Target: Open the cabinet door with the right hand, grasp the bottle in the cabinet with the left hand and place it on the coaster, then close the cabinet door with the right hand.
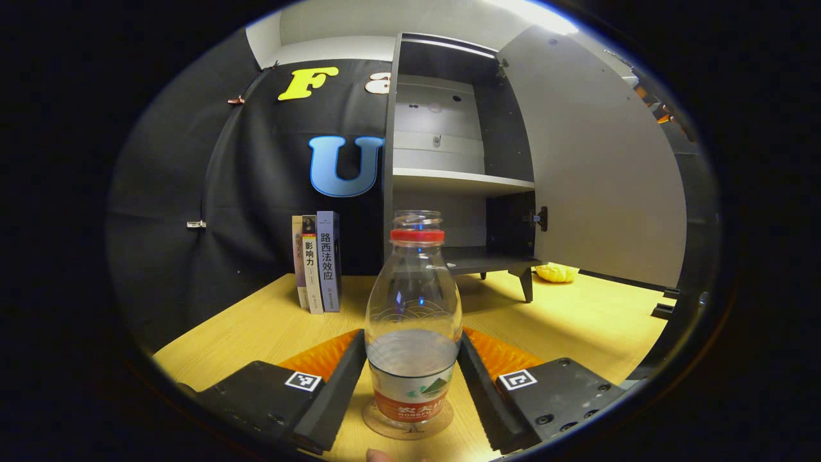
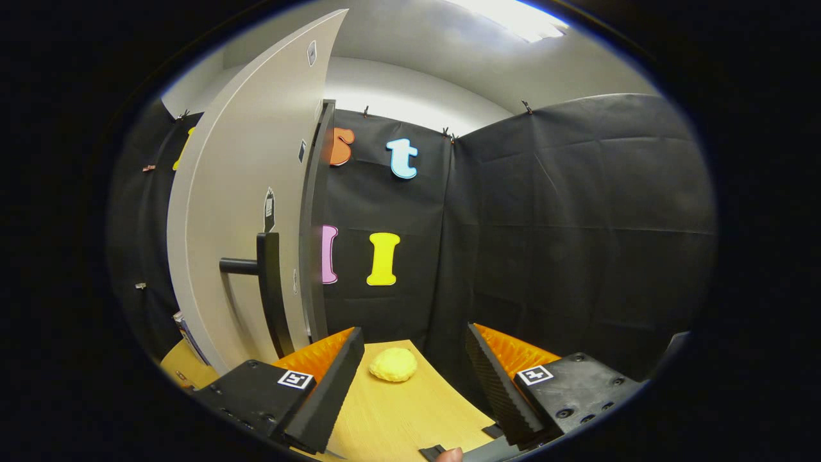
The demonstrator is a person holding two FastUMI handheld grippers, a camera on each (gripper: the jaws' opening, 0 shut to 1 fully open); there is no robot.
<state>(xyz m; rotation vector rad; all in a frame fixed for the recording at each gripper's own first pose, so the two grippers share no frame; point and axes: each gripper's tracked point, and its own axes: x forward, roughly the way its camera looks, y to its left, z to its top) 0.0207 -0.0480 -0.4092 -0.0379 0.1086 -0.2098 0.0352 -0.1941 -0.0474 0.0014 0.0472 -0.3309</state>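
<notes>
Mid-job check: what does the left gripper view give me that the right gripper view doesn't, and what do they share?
Left gripper view: the left gripper shut on the bottle, which stands on the coaster; the cabinet's shelf; three books.

Right gripper view: the right gripper open with nothing between its fingers, and the door handle.

Both: the open cabinet door, the wooden table and a yellow lump on it.

coaster (image 1: 407, 428) mostly hidden under bottle (image 1: 414, 321), books (image 2: 190, 335) largely behind cabinet door (image 2: 244, 212)
</notes>
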